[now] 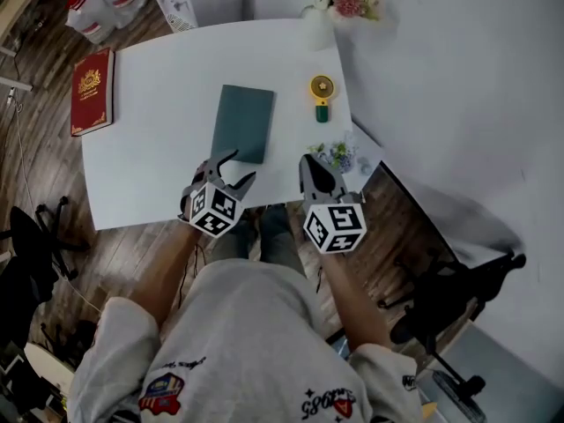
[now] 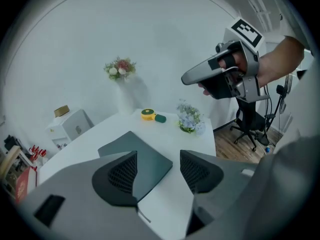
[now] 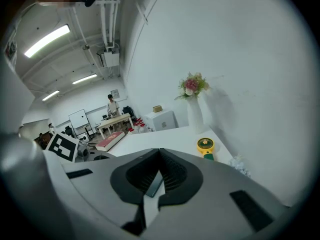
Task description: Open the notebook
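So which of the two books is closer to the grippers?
The green notebook, just ahead of the left gripper; the red book lies far off at the left edge of the table.

Head view steeply down; gripper views low, forward; all share table (image 1: 159, 148).

On the table (image 1: 150, 161) the notebook (image 1: 243, 123) lies in the middle, a book (image 1: 92, 91) at the left edge, a handheld fan (image 1: 322, 95) just right, a vase (image 1: 319, 26) behind.

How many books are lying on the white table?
2. The green notebook lies near the middle of the table; the red book lies at its left edge. None seems hidden.
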The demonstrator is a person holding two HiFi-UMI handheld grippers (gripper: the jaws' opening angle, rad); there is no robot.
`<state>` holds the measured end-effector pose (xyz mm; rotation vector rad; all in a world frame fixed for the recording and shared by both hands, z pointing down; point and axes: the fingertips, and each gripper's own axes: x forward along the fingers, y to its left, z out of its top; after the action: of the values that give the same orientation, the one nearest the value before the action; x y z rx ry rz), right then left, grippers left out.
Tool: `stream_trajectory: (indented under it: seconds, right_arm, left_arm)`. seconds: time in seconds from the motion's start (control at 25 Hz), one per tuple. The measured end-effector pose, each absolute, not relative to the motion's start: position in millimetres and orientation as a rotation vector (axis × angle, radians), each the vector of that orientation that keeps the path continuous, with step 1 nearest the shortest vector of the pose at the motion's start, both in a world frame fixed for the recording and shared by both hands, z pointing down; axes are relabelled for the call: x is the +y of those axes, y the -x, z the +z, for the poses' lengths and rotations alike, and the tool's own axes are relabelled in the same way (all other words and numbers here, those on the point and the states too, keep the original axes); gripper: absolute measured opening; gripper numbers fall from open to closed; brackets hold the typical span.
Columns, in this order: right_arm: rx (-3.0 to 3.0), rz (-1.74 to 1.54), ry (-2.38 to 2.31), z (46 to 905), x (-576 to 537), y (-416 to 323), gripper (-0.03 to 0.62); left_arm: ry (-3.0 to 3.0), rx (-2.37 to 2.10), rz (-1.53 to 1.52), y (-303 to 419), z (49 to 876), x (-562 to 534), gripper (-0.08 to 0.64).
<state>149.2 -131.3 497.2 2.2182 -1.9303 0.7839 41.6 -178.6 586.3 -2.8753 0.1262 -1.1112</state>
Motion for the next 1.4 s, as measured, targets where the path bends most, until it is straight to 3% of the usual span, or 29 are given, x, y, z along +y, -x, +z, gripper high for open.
stream_trajectory:
  seconds: [0.48,1.24,1.4]
  right_arm:
    - [-1.931,0.913,-2.219,536,-109,-183,-0.009]
    - [-1.961,1.035,-2.161,568,-92,-214,-0.009]
    - [-1.969,1.042,-2.15,570,-93,-215,-0.009]
  left_arm:
    - [2.514,0.145,-1.352,-81,661,-167,0.245]
    - [2.342,0.217,-1.43,-106,696,-167,0.193]
    - [2.371,0.264,-1.404,-104,699,-164,0.156]
